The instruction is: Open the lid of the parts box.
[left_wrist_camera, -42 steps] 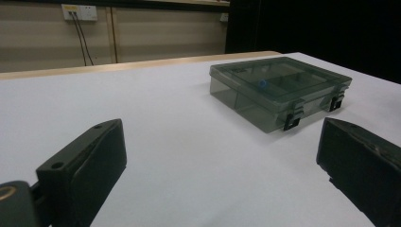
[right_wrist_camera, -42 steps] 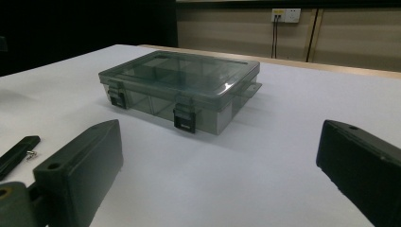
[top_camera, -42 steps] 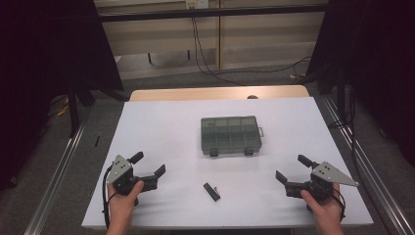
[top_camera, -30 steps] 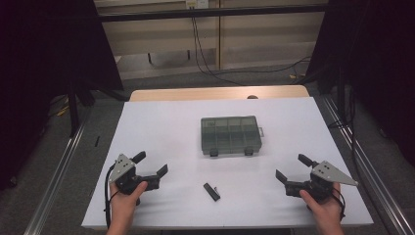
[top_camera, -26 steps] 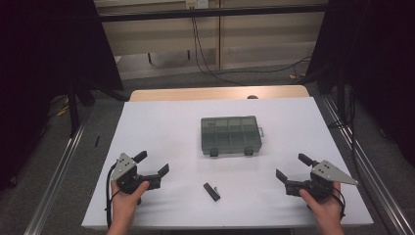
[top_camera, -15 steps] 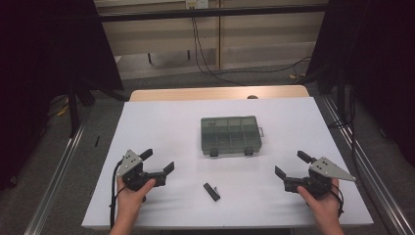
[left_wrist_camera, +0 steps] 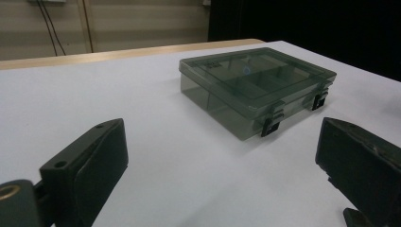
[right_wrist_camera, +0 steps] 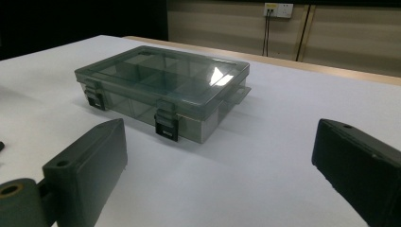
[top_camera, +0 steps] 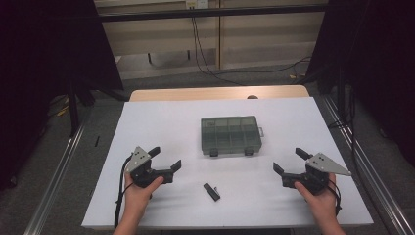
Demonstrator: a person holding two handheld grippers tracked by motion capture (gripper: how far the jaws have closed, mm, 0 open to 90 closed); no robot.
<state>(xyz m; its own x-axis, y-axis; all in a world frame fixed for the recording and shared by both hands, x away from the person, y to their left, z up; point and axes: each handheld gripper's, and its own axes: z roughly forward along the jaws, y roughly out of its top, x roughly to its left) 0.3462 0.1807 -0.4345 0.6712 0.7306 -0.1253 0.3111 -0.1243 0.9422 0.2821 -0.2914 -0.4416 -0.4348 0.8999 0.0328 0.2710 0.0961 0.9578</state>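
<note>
The box point(top_camera: 230, 135), smoky clear plastic with black latches, is lying shut mid-table, long axis crosswise, latches facing the person. Left gripper point(top_camera: 165, 157) and right gripper point(top_camera: 289, 160) are flanking it, both gaping wide, holding nothing

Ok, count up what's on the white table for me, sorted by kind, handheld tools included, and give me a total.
Clear grey compartment boxes, lid shut: 1, the compartment box
Small black pieces lying loose: 1, the black piece
Handheld tools, jaws apart: 2, the left tool and the right tool
Total: 4
</note>
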